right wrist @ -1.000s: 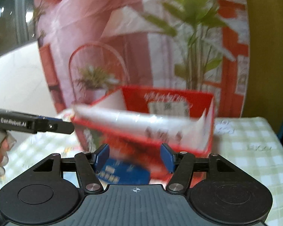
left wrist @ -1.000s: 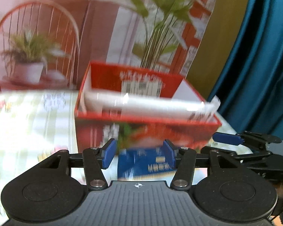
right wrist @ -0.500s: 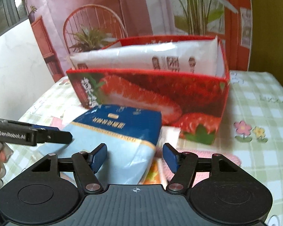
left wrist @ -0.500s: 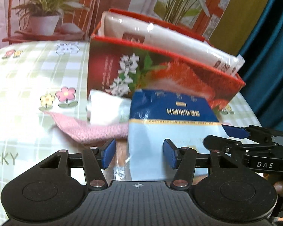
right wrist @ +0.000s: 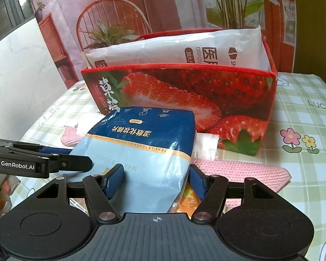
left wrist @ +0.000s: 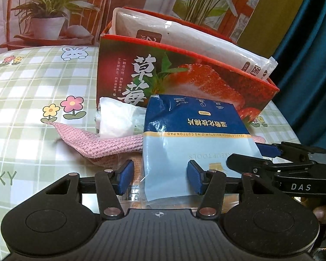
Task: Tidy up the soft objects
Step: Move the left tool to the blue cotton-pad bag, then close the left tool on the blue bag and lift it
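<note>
A blue cotton-pad pack [left wrist: 195, 130] lies on a pile in front of the red strawberry box [left wrist: 184, 78]. My left gripper [left wrist: 160, 178] is over the pack's near left corner; its jaws are closing, and the left pad [left wrist: 126, 177] is clear of the pack. From the other side, my right gripper [right wrist: 156, 181] straddles the same pack [right wrist: 145, 143], and I see no squeeze on its wrapper. A large white pack [right wrist: 184, 47] stands inside the box [right wrist: 206, 91]. Each gripper shows in the other's view: right gripper [left wrist: 256, 155], left gripper [right wrist: 76, 156].
Under the blue pack lie a pink knitted cloth [left wrist: 102, 143], a white tissue packet [left wrist: 117, 119] and an orange packet [right wrist: 189, 198]. The table wears a green checked cloth [left wrist: 32, 87]. A teal curtain [left wrist: 310, 65] hangs at the right, a printed backdrop behind.
Both grippers have sunk and tipped down from the level of the box's rim to the blue pack, which now lies between the jaws of each.
</note>
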{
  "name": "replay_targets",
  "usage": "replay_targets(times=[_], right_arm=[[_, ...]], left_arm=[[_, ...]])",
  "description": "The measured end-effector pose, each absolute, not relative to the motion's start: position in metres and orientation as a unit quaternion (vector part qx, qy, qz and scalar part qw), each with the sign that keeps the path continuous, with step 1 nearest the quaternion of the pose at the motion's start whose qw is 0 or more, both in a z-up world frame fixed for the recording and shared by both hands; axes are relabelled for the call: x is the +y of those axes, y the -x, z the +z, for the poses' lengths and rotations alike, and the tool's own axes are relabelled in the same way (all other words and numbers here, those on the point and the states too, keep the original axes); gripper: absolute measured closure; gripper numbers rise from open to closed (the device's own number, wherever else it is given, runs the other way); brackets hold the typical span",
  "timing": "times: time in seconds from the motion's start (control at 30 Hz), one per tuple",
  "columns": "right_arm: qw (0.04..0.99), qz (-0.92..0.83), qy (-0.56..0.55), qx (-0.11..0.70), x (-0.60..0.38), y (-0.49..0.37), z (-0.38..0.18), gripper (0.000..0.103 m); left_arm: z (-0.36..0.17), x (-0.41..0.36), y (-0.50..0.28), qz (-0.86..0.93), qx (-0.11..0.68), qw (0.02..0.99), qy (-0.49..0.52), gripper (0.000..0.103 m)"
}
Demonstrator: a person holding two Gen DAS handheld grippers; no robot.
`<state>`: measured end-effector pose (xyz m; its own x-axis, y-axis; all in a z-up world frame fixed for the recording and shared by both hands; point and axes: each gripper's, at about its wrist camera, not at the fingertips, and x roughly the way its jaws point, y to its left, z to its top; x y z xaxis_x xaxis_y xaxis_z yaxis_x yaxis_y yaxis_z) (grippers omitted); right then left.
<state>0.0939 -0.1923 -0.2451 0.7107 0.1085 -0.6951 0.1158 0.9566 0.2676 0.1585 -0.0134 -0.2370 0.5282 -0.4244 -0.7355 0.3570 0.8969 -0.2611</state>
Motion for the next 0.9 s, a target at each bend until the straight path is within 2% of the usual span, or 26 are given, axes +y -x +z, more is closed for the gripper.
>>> replay_targets(times=[0.07,0.2,0.33,0.43,0.63,0.9], right_arm=[[0.913,-0.002,-0.147,0.380,-0.192,-0.094,-0.245,0.041],[0.914,-0.001,-0.140,0.380,-0.190,-0.094,-0.244,0.045],[0.919,0.001,-0.124,0.376,-0.187,-0.092,-0.239,0.051],[0.922,0.002,-0.116,0.370,-0.188,-0.091,-0.232,0.055],[0.930,0.009,-0.084,0.357,-0.187,-0.090,-0.218,0.064],[0.934,0.017,-0.076,0.349,-0.190,-0.087,-0.208,0.068]], left_arm=[[-0.236,-0.014,-0.158,-0.230,0.431,0.871,0.042,0.054],[-0.235,-0.016,-0.156,-0.235,0.432,0.870,0.041,0.057],[-0.232,-0.014,-0.154,-0.238,0.429,0.871,0.041,0.072],[-0.228,-0.011,-0.153,-0.239,0.422,0.873,0.042,0.078],[-0.217,-0.011,-0.151,-0.245,0.401,0.882,0.037,0.082],[-0.215,-0.007,-0.150,-0.248,0.399,0.881,0.054,0.087]])
